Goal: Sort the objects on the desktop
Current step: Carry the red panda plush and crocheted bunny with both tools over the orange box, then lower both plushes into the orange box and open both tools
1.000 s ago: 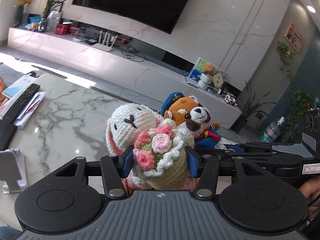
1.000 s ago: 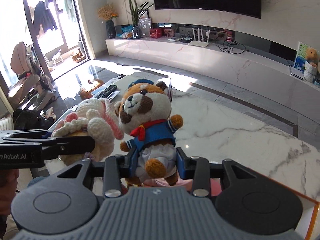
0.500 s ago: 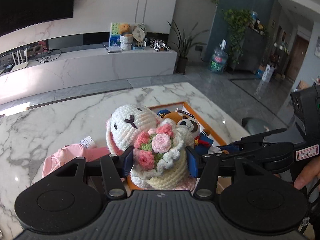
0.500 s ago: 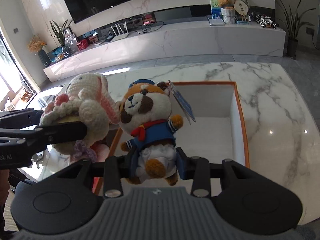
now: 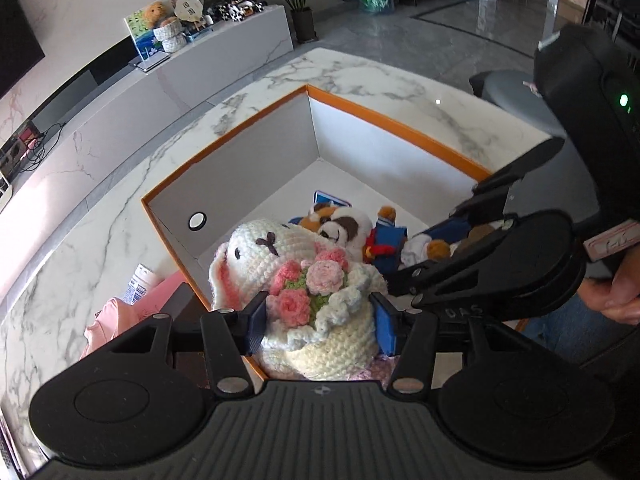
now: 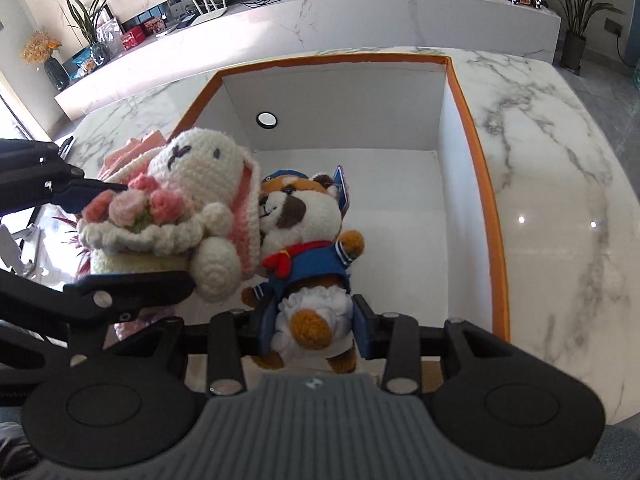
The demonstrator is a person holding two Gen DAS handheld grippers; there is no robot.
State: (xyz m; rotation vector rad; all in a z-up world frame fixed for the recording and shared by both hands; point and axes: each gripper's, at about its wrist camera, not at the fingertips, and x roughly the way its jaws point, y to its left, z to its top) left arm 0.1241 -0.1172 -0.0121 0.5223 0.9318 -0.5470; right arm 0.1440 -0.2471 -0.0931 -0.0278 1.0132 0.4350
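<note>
**Crochet rabbit and sailor bear held over the orange-rimmed box**

Crochet yarn fills my left gripper (image 5: 318, 326): its blue fingers (image 5: 256, 326) press on both sides of the cream base of the rabbit (image 5: 280, 252), just under its bouquet of pink roses (image 5: 308, 284). The rabbit sits upright in the grip, face up towards the camera, one pink-lined ear hanging down its side.

My right gripper (image 6: 314, 330) is clamped on the bear (image 6: 304, 232), the fingers (image 6: 362, 330) squeezing its white skirt at the hips. The bear wears a blue sailor top, a red neckerchief and a small blue cap, with a tag sticking out by its head.

Both toys hang side by side, the rabbit's ear and paw touching the bear's cheek in the right wrist view. They are over the near left part of the box (image 6: 472, 152), which has white inner walls, an orange rim and a round hole in its far wall. I cannot tell whether either toy touches the box floor.

The box stands on the marble worktop (image 6: 560, 184). Pink cloth (image 5: 120, 312) lies on the worktop just outside the box's left wall. A hand (image 5: 616, 288) grips the right gripper's handle at the edge of the left wrist view.
</note>
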